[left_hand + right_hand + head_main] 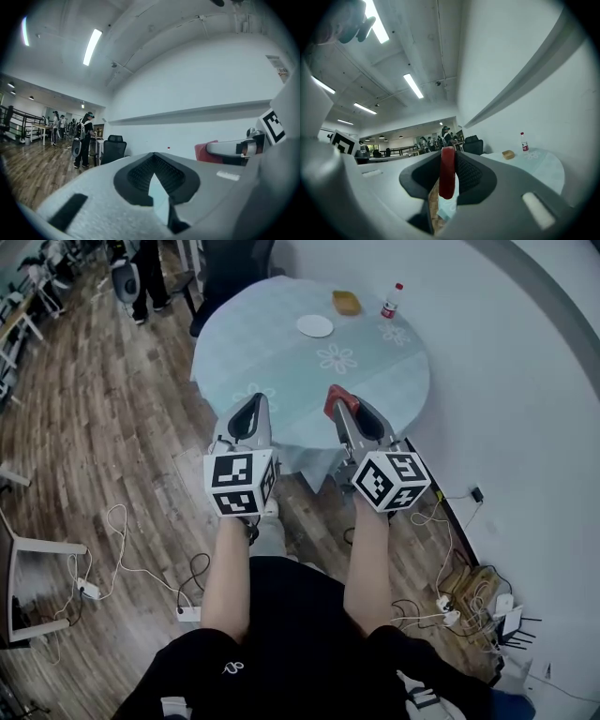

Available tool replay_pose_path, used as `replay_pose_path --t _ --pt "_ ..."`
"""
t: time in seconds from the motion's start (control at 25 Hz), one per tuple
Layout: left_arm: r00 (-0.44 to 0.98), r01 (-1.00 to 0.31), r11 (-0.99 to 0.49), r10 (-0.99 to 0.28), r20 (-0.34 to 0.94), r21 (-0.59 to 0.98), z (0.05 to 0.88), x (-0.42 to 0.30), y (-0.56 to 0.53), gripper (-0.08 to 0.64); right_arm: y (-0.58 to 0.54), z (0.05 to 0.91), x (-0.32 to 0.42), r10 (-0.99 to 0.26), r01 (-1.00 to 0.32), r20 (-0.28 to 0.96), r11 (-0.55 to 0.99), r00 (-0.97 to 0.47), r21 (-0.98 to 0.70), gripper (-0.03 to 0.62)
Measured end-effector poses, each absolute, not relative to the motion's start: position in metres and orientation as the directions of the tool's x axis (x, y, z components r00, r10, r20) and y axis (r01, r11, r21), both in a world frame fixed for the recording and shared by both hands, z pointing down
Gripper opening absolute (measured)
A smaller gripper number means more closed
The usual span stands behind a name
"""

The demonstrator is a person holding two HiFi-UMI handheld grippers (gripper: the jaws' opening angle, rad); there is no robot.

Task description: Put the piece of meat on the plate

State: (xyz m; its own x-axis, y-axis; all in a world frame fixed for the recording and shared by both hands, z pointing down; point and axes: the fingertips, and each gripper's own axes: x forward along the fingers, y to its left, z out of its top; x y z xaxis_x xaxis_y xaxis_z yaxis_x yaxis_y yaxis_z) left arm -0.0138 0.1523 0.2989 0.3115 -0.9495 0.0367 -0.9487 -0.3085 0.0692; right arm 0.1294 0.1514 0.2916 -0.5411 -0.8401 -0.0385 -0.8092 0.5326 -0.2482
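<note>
- Right gripper view: the right gripper (447, 154) is clamped on a red piece of meat (447, 171). The slab stands on edge between the two dark pads, and its lower end hangs free below them.
- Head view: that meat shows as a red tip at the front of the right gripper, over the near edge of the round table (272, 371), below the centre of the frame. It is well apart from the white plate (315, 326) in the upper middle.
- Left gripper view: the left gripper (153, 161) has its jaws together at the tips with nothing between them.
- Handling, as a judgement: the piece looks thin, light and somewhat pliant, with a smooth surface that may be slippery. It keeps its shape in the grip, so a pinch across the flat faces near the middle seems right; a hold near an end could let it swing or slide out.
- Near the plate, towards the upper right, sit a tan block (346, 303) and a red-capped bottle (390, 301).
</note>
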Motion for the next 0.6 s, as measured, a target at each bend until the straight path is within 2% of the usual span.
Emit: replay_pose_path --t 0.32,0.6 --pt "0.371 -0.926 -0.364 -0.927 0.059 0.100 0.322 0.003 0.070 -0.006 0.078 0.311 0.151 -0.876 -0.846 -0.001 0.465 -0.482 -0.259 0.097" --pt "0.449 -0.892 -0.435 -0.884 0.128 0.123 0.354 0.027 -0.042 -0.006 -0.027 0.344 0.181 -0.918 -0.876 0.061 0.352 -0.392 -0.328 0.097"
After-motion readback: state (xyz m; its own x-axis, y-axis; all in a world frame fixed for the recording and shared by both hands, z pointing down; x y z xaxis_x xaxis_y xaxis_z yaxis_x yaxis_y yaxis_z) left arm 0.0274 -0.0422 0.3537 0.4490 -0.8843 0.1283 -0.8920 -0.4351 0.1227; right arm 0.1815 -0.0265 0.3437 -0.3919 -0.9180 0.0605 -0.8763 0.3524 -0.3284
